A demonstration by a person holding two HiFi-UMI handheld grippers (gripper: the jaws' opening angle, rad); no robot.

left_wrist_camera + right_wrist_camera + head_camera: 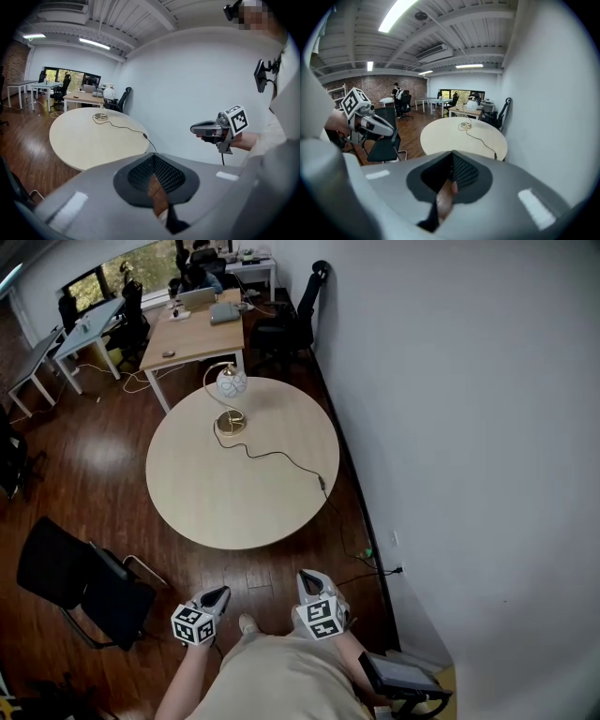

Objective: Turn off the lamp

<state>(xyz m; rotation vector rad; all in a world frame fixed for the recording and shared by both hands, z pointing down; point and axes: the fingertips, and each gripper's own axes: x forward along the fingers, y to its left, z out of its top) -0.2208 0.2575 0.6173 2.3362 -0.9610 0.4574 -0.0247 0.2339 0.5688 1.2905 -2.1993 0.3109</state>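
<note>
The left gripper (219, 594) and the right gripper (310, 577) hang side by side, near each other, in front of the person's body and short of the round table (216, 498). Each has its 2 jaws pressed together with nothing between them (each gripper's own view shows the dark pads meeting along 1 line).

The lamp (232, 383) stands well ahead of both grippers, on the far part of the table. It has a white globe shade on a curved gold stem and a round gold base (231, 422). It sits roughly straight ahead of the left gripper and ahead and to the left of the right one.

Its black cord (278, 457) snakes back from the base toward the right gripper. A small inline switch (322, 483) lies on the tabletop just before the cord drops over the edge nearest the white wall (469, 427).

A black chair (82, 583) stands just left of the left gripper
</note>
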